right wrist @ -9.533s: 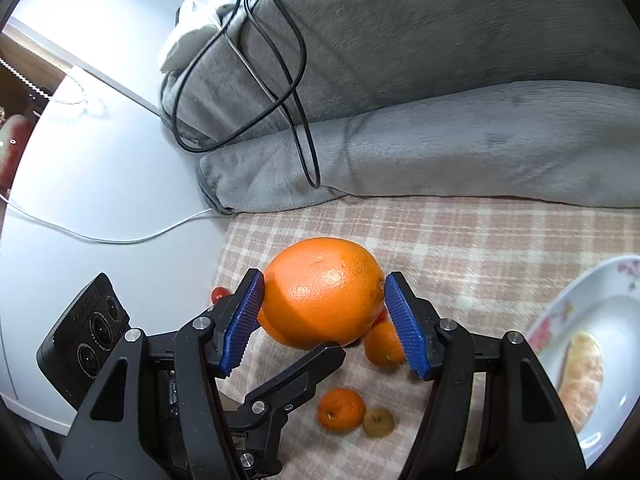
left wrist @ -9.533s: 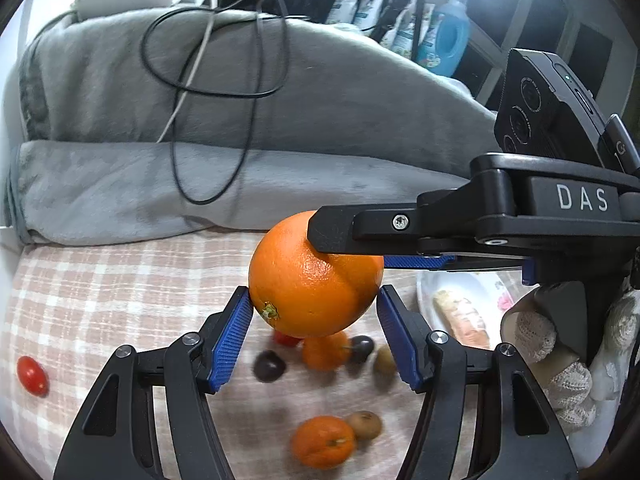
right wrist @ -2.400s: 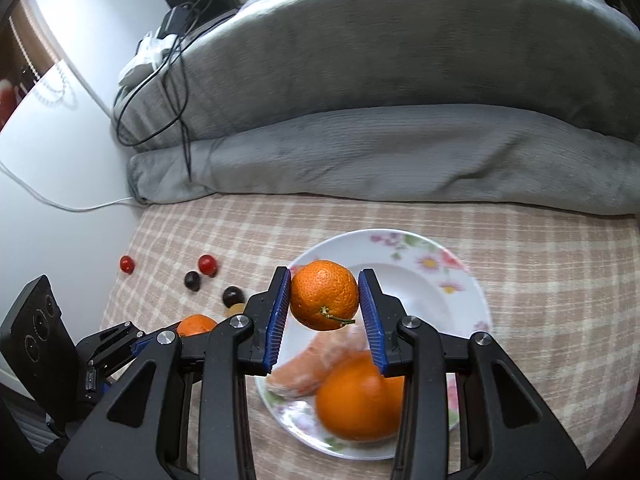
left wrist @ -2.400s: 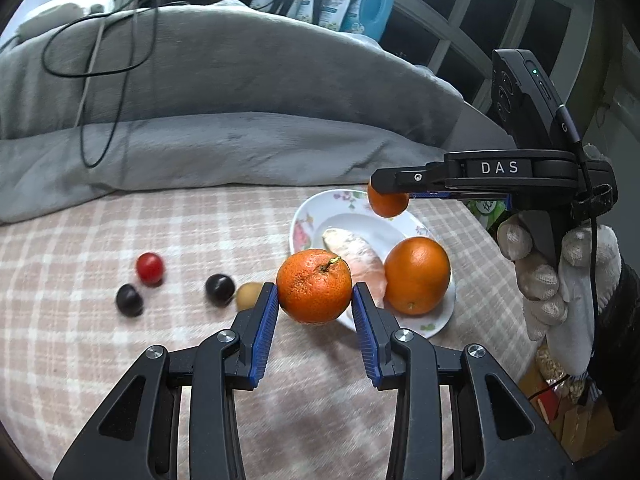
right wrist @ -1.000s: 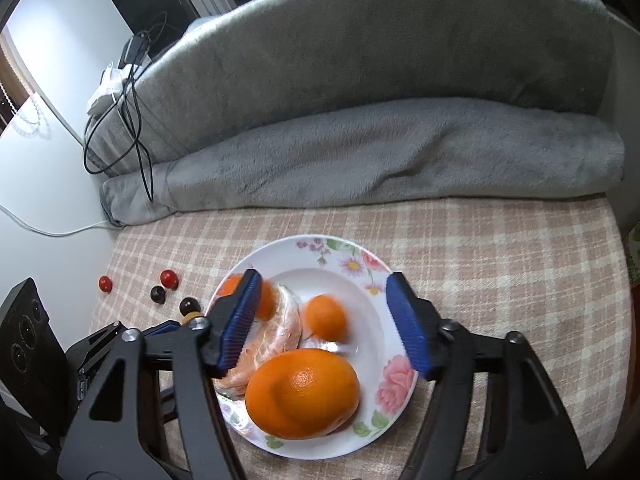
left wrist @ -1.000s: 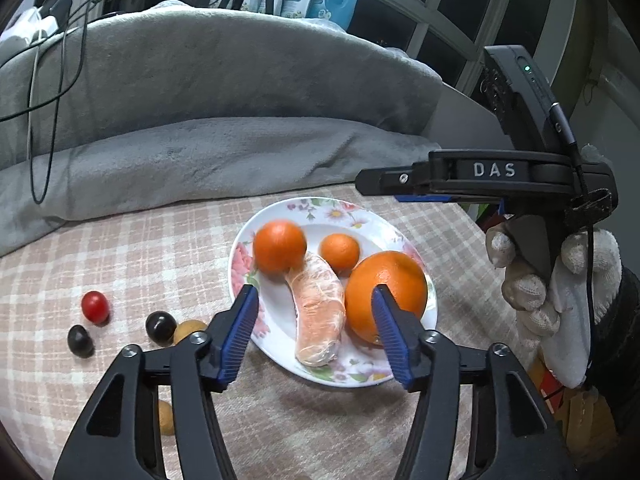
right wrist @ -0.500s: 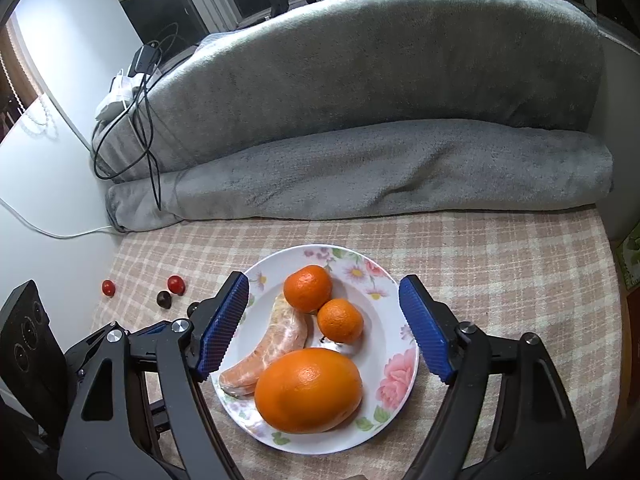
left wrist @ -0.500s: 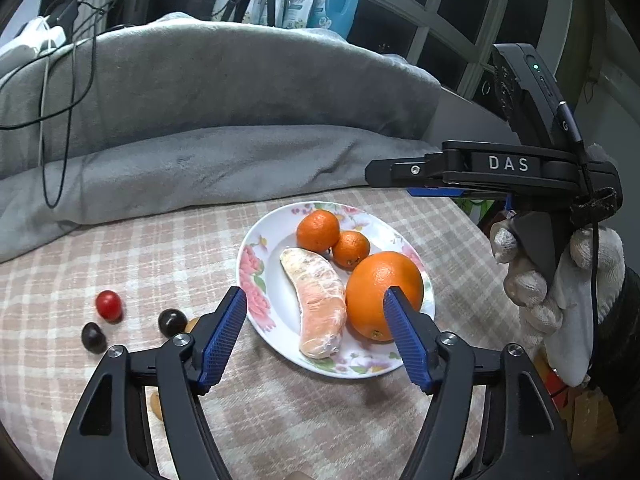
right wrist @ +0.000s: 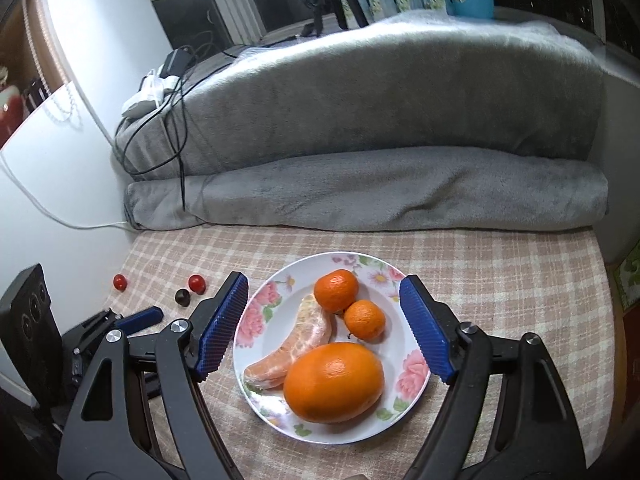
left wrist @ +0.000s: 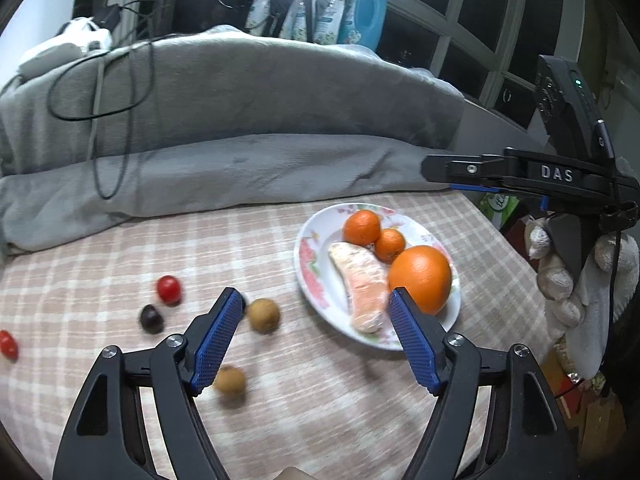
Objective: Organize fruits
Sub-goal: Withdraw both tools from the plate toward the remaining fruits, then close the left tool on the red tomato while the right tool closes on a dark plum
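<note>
Grey blanket rolled and heaped far beyond the fingers, black cable draped over it. Checked surface spread below both pairs of fingers.

Floral plate right under and between the right gripper's fingers, ahead and to the right of the left gripper's fingers. Resting on the plate: large orange nearest the right fingers, peeled citrus segment alongside it toward the left pad, bigger mandarin and smaller mandarin touching each other further out.

Left fingers apart and opening wider, nothing between the pads. Right fingers spread wide, nothing clamped, pads clear of the fruit below. Gloved hand gripping the right gripper's handle at the right edge of the left wrist view.

Loose on the surface outside the plate: brown round fruit just beyond the left pad of the left gripper, a second brown fruit beside that pad's inner face, blurred. Further left: red cherry tomato, dark round fruit just beside it, another red cherry tomato well apart at the edge.
</note>
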Available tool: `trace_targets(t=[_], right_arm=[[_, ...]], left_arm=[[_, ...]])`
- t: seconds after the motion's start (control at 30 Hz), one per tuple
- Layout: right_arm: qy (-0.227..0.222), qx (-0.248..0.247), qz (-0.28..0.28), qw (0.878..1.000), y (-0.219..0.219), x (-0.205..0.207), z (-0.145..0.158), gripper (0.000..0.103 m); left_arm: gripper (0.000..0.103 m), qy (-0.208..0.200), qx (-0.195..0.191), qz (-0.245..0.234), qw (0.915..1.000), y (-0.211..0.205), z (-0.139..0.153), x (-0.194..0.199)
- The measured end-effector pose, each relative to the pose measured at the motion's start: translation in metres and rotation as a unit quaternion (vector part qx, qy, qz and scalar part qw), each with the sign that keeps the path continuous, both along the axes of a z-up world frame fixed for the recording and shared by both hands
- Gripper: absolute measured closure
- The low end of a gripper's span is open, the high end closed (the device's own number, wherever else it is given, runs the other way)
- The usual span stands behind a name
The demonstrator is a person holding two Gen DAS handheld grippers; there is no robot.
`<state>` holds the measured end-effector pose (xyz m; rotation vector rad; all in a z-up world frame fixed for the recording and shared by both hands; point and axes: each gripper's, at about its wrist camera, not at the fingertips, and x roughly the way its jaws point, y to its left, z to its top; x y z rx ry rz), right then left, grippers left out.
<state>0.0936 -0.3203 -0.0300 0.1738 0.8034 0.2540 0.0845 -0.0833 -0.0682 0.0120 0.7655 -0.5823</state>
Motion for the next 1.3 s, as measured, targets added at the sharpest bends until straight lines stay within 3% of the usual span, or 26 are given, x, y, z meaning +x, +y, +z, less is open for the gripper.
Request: trace_targets(t=[0.4, 0.73, 1.07, 1.3], right_arm=[[-0.030, -0.051, 0.070, 0.996, 0.047, -0.018, 0.005, 0.022], [-0.018, -0.070, 0.127, 0.989, 0.083, -0.016, -0.004, 0.022], [0.014, -0.094, 0.174, 0.980, 0.119, 0.000, -0.023, 0.045], [0.043, -0.123, 0.201, 0.971, 0.145, 0.017, -0.045, 0.054]], left_arm=[[0.027, -0.018, 0.018, 0.069, 0.9973, 0.065, 0.003, -0.020], [0.027, -0.019, 0.025, 0.122, 0.9920, 0.111, -0.004, -0.031], [0.027, -0.015, 0.019, 0.148, 0.9887, 0.145, -0.009, -0.025], [0.027, -0.006, 0.019, 0.179, 0.9837, 0.172, -0.018, -0.021]])
